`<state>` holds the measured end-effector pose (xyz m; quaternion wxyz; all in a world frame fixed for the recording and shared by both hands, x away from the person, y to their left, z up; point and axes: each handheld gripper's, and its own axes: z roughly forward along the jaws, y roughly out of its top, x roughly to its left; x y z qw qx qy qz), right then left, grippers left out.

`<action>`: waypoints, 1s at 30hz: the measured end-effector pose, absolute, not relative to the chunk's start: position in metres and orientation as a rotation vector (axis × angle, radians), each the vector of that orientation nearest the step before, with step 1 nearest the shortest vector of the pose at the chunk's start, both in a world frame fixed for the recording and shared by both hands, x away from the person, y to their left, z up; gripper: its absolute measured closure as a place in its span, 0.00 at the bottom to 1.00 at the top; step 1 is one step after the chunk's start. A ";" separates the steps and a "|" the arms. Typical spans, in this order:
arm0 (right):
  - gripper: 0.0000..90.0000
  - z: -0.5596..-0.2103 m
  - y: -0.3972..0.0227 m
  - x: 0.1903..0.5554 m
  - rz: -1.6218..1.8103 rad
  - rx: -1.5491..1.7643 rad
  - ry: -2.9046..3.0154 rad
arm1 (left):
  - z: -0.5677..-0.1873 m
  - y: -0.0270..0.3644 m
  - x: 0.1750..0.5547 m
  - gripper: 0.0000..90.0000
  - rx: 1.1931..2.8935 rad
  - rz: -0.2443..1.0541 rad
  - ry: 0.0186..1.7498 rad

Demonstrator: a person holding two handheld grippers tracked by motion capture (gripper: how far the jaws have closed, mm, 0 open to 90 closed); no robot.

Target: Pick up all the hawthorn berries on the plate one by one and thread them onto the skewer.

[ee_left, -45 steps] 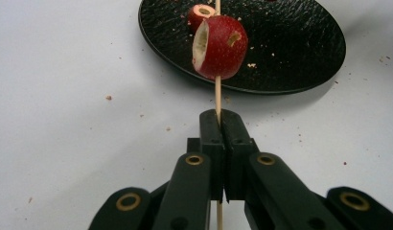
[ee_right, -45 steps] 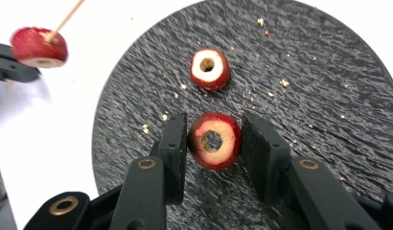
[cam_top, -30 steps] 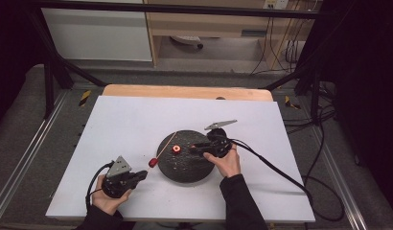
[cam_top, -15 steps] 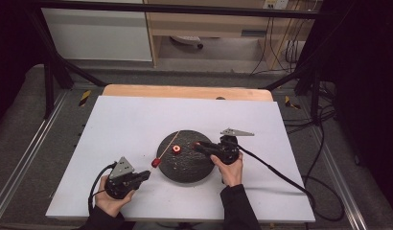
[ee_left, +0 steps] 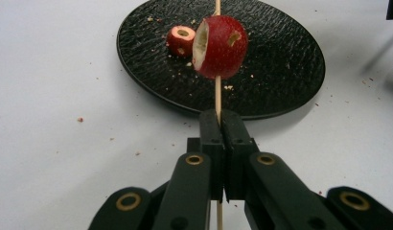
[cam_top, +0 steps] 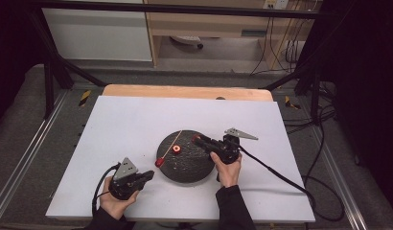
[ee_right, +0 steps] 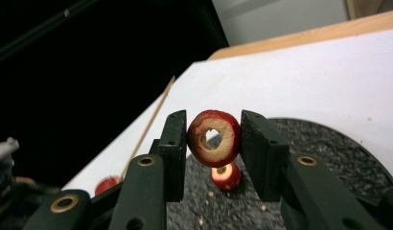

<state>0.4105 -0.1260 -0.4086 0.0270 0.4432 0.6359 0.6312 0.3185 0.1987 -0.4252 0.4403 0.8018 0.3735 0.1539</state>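
Tongs first, from the high view: the left tongs, at the plate's 8 o'clock, are clamped on the low end of a skewer. It slants up toward 1 o'clock over the plate with a red fruit threaded near the grip. The right tongs hang over the plate's 2 o'clock edge. Against a second ago very little has changed: the right hand has only edged toward 3 o'clock, away from the skewer, and the loose piece on the plate has stayed put. I take that to mean the next piece is picked up but not yet threaded, and the hand is lining up for the skewer's free tip. In the left gripper view the tongs are pressed together on the skewer, which runs straight to 12 o'clock through the fruit. The loose piece lies just at its 9 o'clock among crumbs. In the right gripper view the tongs pinch a cored fruit ring by its sides, its hole facing the camera, raised above the loose piece. The skewer lies off at 10 o'clock, well apart from the ring. No brand, label or writing can be read on the plate, the white tabletop or either tool.
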 end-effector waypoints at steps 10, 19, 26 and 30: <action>0.71 -0.408 -0.124 0.412 2.021 1.388 1.826 | -0.425 0.191 0.317 0.98 1.980 0.390 0.929; 0.71 -0.399 -0.129 0.414 2.104 1.391 1.704 | -0.421 0.187 0.317 0.98 1.965 0.393 0.930; 0.71 -0.391 -0.133 0.417 2.166 1.397 1.601 | -0.418 0.181 0.320 0.98 1.950 0.388 0.934; 0.71 -0.388 -0.135 0.419 2.194 1.404 1.565 | -0.415 0.176 0.320 0.98 1.937 0.380 0.928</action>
